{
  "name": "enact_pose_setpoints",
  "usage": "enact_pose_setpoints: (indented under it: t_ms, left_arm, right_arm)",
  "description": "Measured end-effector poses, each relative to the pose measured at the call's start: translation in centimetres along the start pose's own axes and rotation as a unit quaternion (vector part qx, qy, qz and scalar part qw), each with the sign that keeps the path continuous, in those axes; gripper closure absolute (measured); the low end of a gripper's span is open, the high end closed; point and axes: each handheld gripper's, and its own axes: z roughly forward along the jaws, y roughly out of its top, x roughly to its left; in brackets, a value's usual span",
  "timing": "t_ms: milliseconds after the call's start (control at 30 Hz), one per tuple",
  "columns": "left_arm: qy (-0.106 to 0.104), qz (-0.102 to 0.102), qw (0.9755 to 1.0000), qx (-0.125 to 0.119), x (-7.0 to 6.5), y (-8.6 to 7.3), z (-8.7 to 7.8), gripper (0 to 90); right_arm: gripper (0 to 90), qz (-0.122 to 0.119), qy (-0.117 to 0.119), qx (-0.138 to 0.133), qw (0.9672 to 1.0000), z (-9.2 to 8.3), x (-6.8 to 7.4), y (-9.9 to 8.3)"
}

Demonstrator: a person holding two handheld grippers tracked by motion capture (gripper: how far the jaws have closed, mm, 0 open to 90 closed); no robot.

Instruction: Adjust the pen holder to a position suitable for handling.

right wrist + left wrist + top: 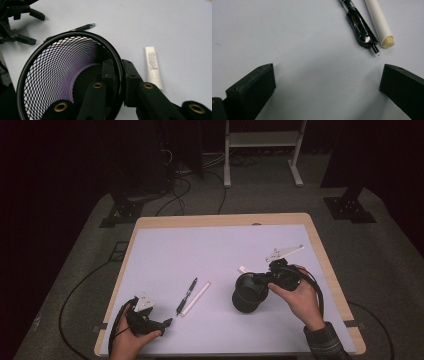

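The right gripper [117, 75] clamps the cup [248, 293] rim, jaws closed across the wall. The mesh cup is light and stiff; grip the rim. Left gripper [327, 82] jaws stand open.

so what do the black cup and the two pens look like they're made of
Black cup: probably metal wire mesh, painted black, with a solid rim; light shows through the diamond lattice. Black pen: glossy plastic, partly clear barrel, apparently a metal tip. White pen: matte white plastic by the look, with a beige end plug.

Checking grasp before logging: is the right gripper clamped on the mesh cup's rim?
Yes, the right gripper has one jaw inside and one outside the mesh cup, pinching its rim.
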Motion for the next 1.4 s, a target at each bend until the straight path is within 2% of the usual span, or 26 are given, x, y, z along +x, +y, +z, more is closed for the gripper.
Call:
enact_pose_setpoints:
  t_ms: [733,1400]
  left_arm:
    - [-0.001,-0.002,1.0000,0.000,0.0,0.0,0.0,0.0]
    - [-0.001,-0.002,1.0000,-0.001,0.0,0.0,0.0,0.0]
  right_arm:
    - [81.2,-0.029,0.031,0.023,0.9989,2.1,2.7,0.2]
    - [81.2,-0.045,0.047,0.044,0.9969,4.1,4.0,0.3]
